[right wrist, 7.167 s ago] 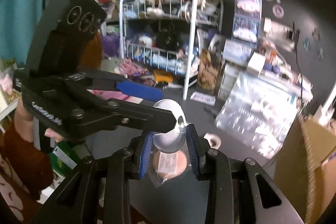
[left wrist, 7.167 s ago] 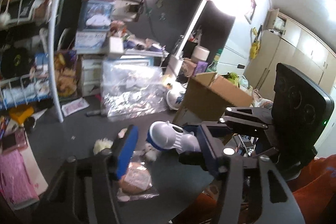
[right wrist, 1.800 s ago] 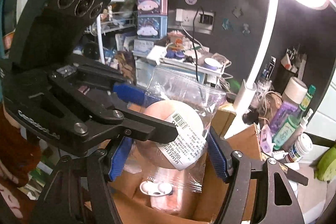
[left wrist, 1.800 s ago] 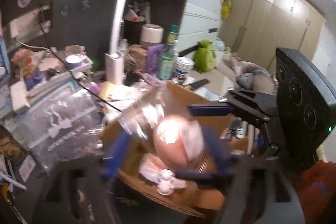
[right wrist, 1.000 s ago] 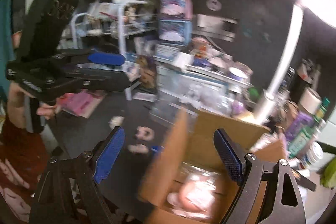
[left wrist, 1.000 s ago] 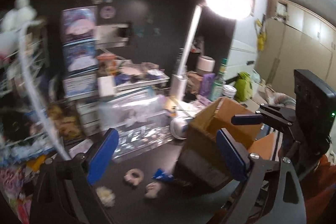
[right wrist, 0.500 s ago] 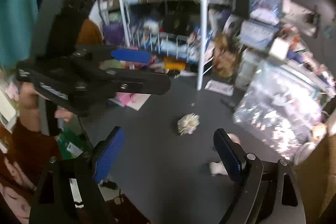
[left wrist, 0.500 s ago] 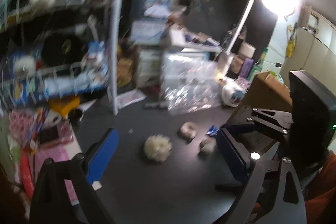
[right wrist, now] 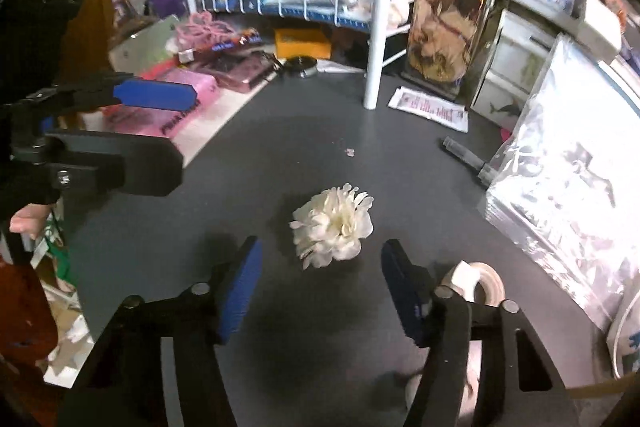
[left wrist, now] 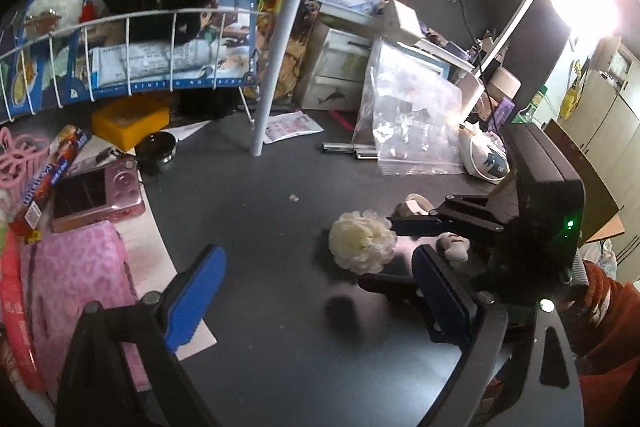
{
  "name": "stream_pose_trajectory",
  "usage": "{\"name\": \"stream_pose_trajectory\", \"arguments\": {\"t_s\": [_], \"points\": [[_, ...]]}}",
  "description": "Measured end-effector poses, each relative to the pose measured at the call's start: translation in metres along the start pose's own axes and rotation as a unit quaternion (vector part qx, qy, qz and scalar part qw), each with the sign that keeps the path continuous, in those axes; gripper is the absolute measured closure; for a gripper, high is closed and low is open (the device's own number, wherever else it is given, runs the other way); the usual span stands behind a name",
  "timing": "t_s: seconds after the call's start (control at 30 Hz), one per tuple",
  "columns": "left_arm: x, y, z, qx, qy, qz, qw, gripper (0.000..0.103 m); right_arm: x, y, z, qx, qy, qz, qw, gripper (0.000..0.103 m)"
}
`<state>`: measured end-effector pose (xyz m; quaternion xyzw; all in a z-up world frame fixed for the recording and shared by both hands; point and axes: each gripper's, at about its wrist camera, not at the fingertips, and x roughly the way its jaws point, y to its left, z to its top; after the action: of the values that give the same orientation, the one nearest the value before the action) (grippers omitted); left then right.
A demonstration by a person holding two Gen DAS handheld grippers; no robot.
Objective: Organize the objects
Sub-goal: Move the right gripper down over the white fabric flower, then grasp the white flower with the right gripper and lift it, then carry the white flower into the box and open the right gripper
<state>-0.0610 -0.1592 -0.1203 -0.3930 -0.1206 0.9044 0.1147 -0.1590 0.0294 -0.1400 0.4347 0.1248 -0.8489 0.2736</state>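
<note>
Both claws have come down from the box to the counter (right wrist: 168, 247).
White flower (right wrist: 332, 227) lies just ahead between my closing, empty right claw (right wrist: 320, 287) pads; left claw (left wrist: 316, 291) wide open, farther off.

Little here can be read. Far ahead of the left gripper, a blue box in the wire basket (left wrist: 168, 83) carries a line of spaced white capitals along its lower edge, too small to make out. The clear plastic bag (left wrist: 412, 123) ahead and to the right shows pale print that stays illegible. A long red and blue box (left wrist: 52, 175) to the far left has lettering along its side, blurred. The white leaflet (right wrist: 430, 109) ahead of the right gripper bears pink print, unreadable.
</note>
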Motion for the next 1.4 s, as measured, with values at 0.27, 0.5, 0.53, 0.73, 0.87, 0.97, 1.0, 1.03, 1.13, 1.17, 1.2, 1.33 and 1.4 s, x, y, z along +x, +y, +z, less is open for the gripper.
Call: {"name": "stream_pose_trajectory", "arguments": {"t_s": [0.27,0.5,0.53,0.73,0.87,0.97,1.0,1.03,1.13,1.17,1.2,1.33,1.4], "points": [[0.009,0.002,0.002,-0.003,0.009,-0.002,0.9999,0.01,0.012,-0.004,0.003,-0.008,0.004,0.004,1.0,0.065],[0.009,-0.01,0.001,0.007,0.015,-0.009,0.9998,0.01,0.007,0.001,0.001,-0.009,0.001,0.013,1.0,0.077],[0.008,-0.012,0.001,0.009,0.015,-0.013,0.9998,0.01,0.003,0.001,-0.001,-0.008,-0.001,0.013,1.0,0.077],[-0.004,-0.039,0.0,0.028,0.007,-0.066,0.9974,0.022,-0.033,0.014,-0.006,-0.017,-0.032,0.022,0.999,0.077],[-0.017,-0.061,0.002,0.047,0.001,-0.102,0.9937,0.045,-0.066,0.026,-0.009,-0.026,-0.063,0.038,0.997,0.077],[-0.031,-0.078,0.006,0.06,-0.009,-0.126,0.9902,0.053,-0.096,0.037,-0.012,-0.04,-0.09,0.039,0.994,0.077],[-0.036,-0.084,0.008,0.067,-0.013,-0.13,0.9892,0.057,-0.103,0.04,-0.012,-0.045,-0.096,0.036,0.994,0.077],[-0.041,-0.092,0.01,0.075,-0.017,-0.135,0.9879,0.058,-0.112,0.044,-0.013,-0.05,-0.104,0.032,0.993,0.077],[-0.054,-0.111,0.015,0.096,-0.029,-0.144,0.9845,0.063,-0.138,0.046,-0.018,-0.054,-0.128,0.018,0.99,0.077],[-0.058,-0.118,0.018,0.103,-0.032,-0.146,0.9835,0.063,-0.149,0.044,-0.019,-0.053,-0.137,0.014,0.989,0.077],[-0.061,-0.126,0.02,0.11,-0.035,-0.147,0.9823,0.065,-0.155,0.043,-0.021,-0.052,-0.141,0.012,0.989,0.077],[-0.067,-0.157,0.033,0.135,-0.047,-0.156,0.9775,0.068,-0.188,0.033,-0.028,-0.048,-0.16,-0.013,0.986,0.077],[-0.066,-0.176,0.04,0.151,-0.05,-0.158,0.9746,0.069,-0.203,0.026,-0.033,-0.046,-0.167,-0.032,0.984,0.077]]}}
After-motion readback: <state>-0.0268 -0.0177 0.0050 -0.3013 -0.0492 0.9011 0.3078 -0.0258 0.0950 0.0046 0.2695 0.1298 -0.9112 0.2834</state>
